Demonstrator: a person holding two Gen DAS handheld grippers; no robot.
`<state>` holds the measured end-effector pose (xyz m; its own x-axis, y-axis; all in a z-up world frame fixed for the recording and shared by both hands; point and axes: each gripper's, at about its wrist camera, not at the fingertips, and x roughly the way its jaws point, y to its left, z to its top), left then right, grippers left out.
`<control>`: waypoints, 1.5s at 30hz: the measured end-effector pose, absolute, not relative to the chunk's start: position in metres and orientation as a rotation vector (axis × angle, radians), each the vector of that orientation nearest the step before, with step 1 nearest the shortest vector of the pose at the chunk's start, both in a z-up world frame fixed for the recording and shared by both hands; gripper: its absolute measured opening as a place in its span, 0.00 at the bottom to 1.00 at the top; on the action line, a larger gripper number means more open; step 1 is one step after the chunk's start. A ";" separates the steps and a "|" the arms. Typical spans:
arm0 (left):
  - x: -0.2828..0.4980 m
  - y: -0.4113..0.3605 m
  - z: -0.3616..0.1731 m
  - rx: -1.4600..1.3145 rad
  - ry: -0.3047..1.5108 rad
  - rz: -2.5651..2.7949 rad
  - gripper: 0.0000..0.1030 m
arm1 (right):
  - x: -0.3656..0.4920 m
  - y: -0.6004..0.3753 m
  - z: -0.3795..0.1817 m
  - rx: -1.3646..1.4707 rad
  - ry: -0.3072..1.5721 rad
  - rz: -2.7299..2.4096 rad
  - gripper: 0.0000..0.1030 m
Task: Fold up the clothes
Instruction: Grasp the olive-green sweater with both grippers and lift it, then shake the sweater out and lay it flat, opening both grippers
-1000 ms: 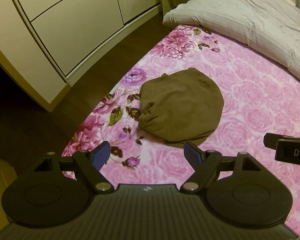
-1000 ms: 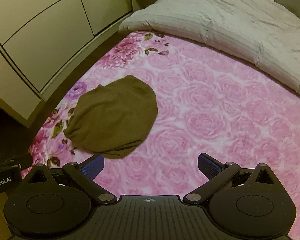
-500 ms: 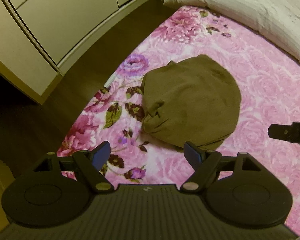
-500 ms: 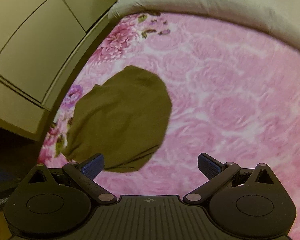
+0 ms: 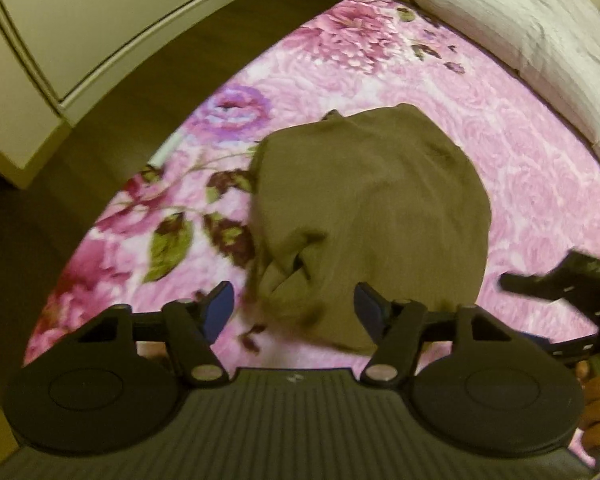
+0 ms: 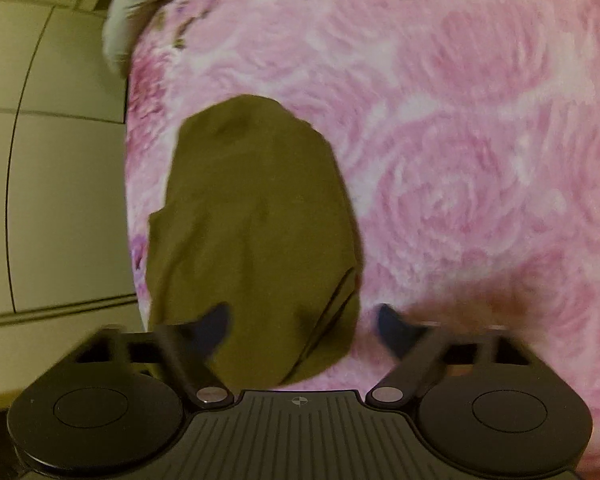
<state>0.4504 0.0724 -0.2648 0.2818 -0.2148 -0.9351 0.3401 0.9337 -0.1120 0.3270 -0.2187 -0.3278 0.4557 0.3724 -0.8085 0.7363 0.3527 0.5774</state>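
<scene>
Now bringing both grippers over olive garment, lying bunched on pink floral bedspread near its edge. Left gripper and right gripper closing, part-open, gripping nothing; straddling near hem for pinching.

Place: bedroom in a home.
Bed cover: pink rose-print blanket spread flat, with larger flowers and green leaves printed along its edge.
Bedding: pale ribbed duvet bunched at the far end of the bed.
Storage: cream wardrobe with flat panel doors, beside the bed.
Floor: dark wood strip between wardrobe and bed.
</scene>
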 end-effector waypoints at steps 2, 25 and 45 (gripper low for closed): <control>0.457 0.070 -0.276 0.095 1.239 -0.391 0.57 | 0.330 -0.220 -0.342 1.269 1.136 -0.335 0.75; 0.401 0.009 -0.133 0.026 0.859 -0.805 0.04 | 0.276 -0.274 -0.176 1.011 0.604 -0.191 0.03; 0.013 -0.177 -0.062 0.307 1.016 -1.272 0.41 | -0.129 -0.404 -0.024 0.551 0.694 -0.740 0.89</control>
